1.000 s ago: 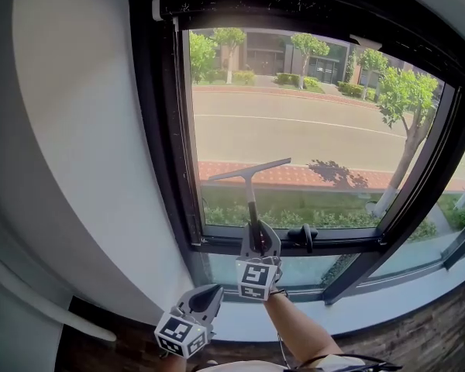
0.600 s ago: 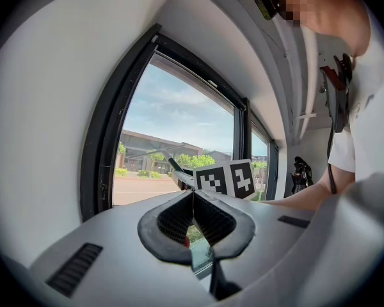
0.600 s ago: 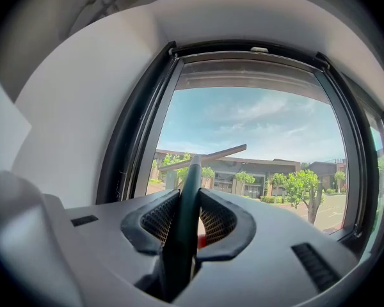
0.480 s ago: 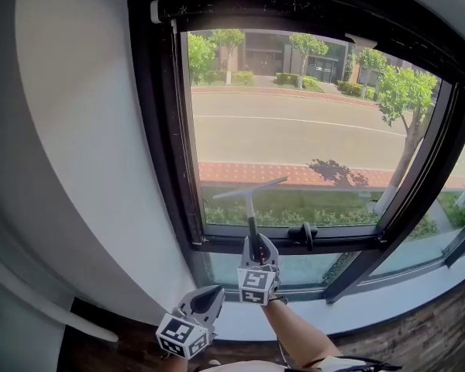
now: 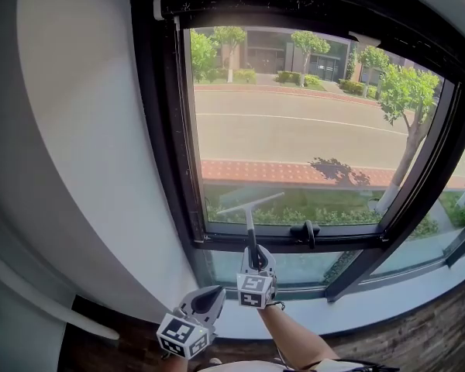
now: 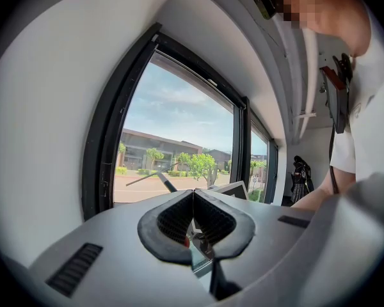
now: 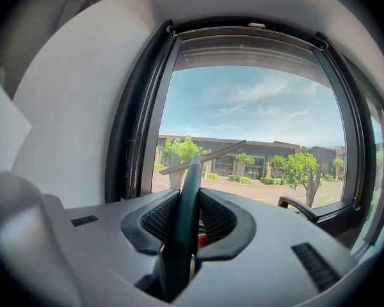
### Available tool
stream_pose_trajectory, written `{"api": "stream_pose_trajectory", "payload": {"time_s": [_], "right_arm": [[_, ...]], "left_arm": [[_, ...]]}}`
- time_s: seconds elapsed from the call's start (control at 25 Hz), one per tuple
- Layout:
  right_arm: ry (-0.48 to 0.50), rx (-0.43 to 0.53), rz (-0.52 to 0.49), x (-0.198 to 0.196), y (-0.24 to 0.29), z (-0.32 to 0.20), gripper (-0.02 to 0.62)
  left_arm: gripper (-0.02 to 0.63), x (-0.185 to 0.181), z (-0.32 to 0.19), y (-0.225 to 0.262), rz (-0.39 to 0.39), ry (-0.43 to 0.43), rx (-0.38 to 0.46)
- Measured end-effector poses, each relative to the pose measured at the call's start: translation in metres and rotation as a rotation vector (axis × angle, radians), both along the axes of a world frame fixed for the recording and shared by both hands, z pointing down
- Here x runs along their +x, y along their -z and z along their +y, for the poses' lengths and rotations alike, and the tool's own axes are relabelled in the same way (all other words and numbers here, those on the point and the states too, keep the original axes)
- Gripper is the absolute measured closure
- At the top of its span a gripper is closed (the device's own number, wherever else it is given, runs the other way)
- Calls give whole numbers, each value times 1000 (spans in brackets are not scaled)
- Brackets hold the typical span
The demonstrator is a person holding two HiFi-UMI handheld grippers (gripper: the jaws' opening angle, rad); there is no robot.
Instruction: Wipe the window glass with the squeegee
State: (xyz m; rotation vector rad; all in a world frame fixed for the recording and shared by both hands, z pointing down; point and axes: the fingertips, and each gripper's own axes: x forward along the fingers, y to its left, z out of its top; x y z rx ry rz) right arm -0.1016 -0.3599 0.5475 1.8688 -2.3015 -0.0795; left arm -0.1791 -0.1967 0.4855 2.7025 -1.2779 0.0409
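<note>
Gripping the upright squeegee (image 5: 249,220), right gripper (image 5: 256,254) has its blade slanting across glass (image 5: 294,130); left gripper (image 5: 214,292) closed.

Bright daylight through window (image 5: 294,130); interior walls evenly lit; strong fisheye bending, dark vignette at gripper-view edges.

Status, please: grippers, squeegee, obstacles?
Right hand-held gripper shut on dark T-shaped squeegee, blade low on glass. Left hand-held gripper shut, empty. Black window handle nearby.

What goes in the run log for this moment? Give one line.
right gripper: shut on squeegee | squeegee: low on window glass, blade tilted | left gripper: shut, empty, low
</note>
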Motion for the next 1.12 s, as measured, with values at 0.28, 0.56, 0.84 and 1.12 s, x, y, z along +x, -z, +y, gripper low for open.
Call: {"api": "stream_pose_trajectory", "payload": {"time_s": [0.28,0.56,0.84,1.12], "right_arm": [[-10,-90,-1,-1,-42,2,497],[-6,-122,-49,-3,-57,1,496],[-10,-172,-133,-4,-59,5,496],[-1,-219,-263,-3,-57,6,495]], "left_arm": [[588,-4,4,-1,-4,7,0],[588,-6,8,-3,-10,7,-5],[588,-6,8,-3,-14,2,-6],[588,-2,6,-4,-8,-6,-10]]}}
